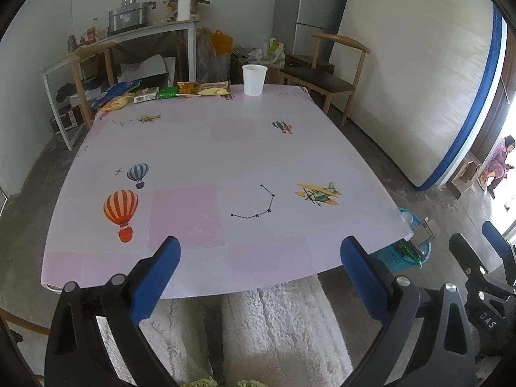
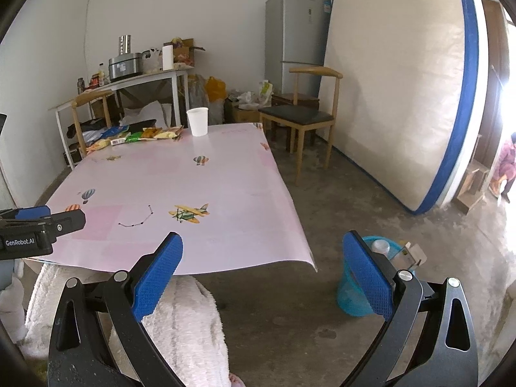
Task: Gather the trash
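The pink tabletop (image 1: 225, 161) holds a white paper cup (image 1: 254, 79) and a row of snack wrappers (image 1: 167, 92) along its far edge.

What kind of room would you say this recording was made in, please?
Probably a lived-in home room used for dining and storage: a table with a printed cover, wooden chairs, a fridge, and a mattress leaning against the wall.

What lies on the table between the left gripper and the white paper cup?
Only bare pink tablecloth between left gripper and white paper cup, per left wrist view.
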Available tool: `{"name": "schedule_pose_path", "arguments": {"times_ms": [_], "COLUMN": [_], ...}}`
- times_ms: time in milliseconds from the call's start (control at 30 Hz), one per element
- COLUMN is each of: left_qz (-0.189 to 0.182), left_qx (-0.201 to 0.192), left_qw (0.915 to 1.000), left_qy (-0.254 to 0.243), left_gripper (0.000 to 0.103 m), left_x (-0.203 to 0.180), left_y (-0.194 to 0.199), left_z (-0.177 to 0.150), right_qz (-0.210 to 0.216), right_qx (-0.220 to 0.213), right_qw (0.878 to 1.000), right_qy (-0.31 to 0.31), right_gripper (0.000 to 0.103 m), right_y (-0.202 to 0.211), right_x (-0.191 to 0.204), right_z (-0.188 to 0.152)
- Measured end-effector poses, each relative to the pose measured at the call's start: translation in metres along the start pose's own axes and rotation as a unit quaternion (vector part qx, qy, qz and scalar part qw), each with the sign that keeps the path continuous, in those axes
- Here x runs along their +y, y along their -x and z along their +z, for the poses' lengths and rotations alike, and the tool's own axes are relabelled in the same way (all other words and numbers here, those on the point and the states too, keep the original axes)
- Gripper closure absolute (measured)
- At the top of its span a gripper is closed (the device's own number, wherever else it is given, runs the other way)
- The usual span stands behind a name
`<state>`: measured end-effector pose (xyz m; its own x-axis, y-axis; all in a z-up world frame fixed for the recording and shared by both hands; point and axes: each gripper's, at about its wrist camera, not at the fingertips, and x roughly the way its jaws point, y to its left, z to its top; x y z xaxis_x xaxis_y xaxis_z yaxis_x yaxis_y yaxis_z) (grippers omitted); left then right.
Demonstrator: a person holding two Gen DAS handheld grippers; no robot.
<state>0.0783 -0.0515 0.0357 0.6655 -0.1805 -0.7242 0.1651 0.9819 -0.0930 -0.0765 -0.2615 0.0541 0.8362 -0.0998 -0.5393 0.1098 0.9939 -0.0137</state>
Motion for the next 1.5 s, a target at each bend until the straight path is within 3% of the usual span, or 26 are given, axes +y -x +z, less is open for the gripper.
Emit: {"name": "schedule_pose_path", "arguments": {"times_ms": [267,1500], "left_qz": [0.011,0.006], "left_qx": [-0.018,-0.006], "left_qw": [0.9998,0.9999], "left_qy": [0.004,0.01], "left_gripper": [0.006,0.006], "left_x": [0.0046,0.0088], "left_y": [0.0042,-0.0011], "left_z": [0.0039,0.0026], "right_qz": [-0.004,-0.005], "right_qx": [0.0,0.001], "right_qw": [1.0,1.0], "right_qy": [0.005,0.006], "right_gripper": [0.007,0.007], "right_y": [-0.0017,-0.0018], "right_x": [0.0021,0.0035], "right_z": [0.0023,0.0036]}}
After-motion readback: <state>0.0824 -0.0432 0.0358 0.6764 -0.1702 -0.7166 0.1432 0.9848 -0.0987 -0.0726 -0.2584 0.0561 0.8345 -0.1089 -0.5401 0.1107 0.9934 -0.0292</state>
